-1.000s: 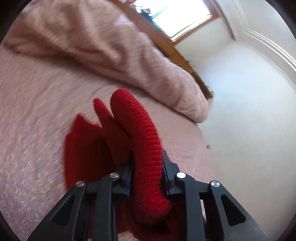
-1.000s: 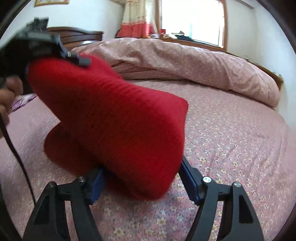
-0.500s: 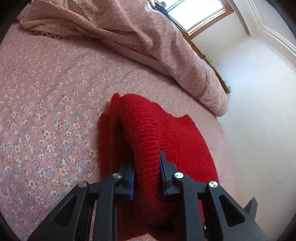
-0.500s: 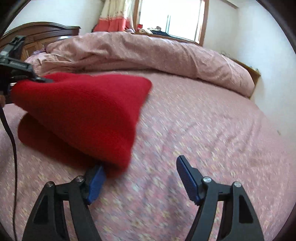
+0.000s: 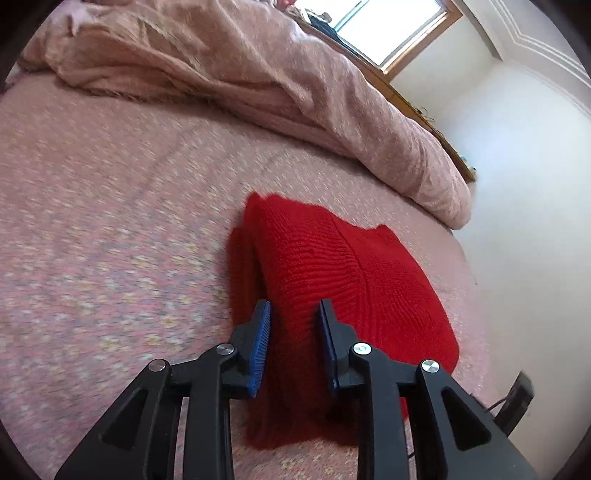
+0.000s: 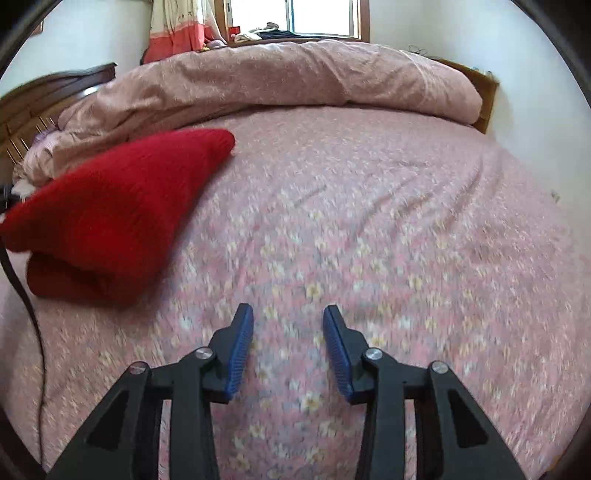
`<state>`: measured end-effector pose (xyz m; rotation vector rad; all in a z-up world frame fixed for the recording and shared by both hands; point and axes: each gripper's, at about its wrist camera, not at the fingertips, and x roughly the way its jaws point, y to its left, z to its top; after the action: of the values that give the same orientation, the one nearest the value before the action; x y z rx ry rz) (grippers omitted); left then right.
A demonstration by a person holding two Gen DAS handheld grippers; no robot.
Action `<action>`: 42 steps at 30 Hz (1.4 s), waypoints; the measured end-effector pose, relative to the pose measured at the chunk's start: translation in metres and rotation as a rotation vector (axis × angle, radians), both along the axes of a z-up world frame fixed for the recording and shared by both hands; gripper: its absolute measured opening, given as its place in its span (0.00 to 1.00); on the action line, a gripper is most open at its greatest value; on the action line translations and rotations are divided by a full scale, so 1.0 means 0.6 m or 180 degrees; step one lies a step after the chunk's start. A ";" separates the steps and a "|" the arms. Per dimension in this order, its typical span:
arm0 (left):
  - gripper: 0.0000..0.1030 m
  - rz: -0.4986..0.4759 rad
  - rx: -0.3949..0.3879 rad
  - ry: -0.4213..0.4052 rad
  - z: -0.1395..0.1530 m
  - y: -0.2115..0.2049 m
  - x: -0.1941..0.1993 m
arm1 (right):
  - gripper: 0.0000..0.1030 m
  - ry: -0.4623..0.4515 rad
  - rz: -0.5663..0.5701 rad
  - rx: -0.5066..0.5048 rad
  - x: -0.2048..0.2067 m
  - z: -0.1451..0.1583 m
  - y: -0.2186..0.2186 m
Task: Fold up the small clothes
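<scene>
A red knitted garment (image 5: 332, 273) lies folded over on the pink flowered bed sheet (image 5: 110, 229). My left gripper (image 5: 293, 310) has its jaws parted around the near edge of the garment, the blue pads showing on both sides. In the right wrist view the garment (image 6: 110, 210) lies at the left, folded in layers. My right gripper (image 6: 288, 314) is open and empty above bare sheet, to the right of the garment.
A bunched pink duvet (image 6: 295, 77) lies along the far side of the bed. A dark wooden headboard (image 6: 44, 99) is at the left, a window (image 6: 325, 18) behind. A white wall (image 5: 524, 206) borders the bed's right edge. A black cable (image 6: 22, 288) hangs at far left.
My right gripper has let go of the garment and pulled back to the right. My left gripper's jaws have spread apart, and the garment has settled flat on the bed.
</scene>
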<state>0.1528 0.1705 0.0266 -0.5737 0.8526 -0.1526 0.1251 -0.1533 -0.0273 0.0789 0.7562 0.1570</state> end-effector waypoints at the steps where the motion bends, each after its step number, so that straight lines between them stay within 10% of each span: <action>1: 0.18 0.0067 0.0051 -0.0058 0.015 0.005 -0.014 | 0.41 -0.0049 0.0082 0.0064 0.006 0.009 -0.001; 10: 0.27 -0.0097 0.0354 -0.0671 0.105 -0.063 -0.014 | 0.32 -0.0805 0.0862 0.0461 0.074 0.128 0.056; 17: 0.26 -0.0337 0.0750 -0.0177 0.012 -0.121 0.016 | 0.23 -0.0559 0.1963 0.0665 0.094 0.127 0.148; 21: 0.25 -0.0395 0.0878 -0.0020 -0.022 -0.133 -0.009 | 0.20 -0.0362 0.1975 0.0727 0.080 0.061 0.157; 42: 0.25 -0.0171 0.1176 -0.0260 -0.015 -0.163 -0.046 | 0.12 -0.0276 0.1943 0.0544 0.078 0.073 0.158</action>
<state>0.1252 0.0724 0.0174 -0.1972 0.7928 -0.0640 0.1717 -0.0584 0.0164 0.0009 0.6606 0.8015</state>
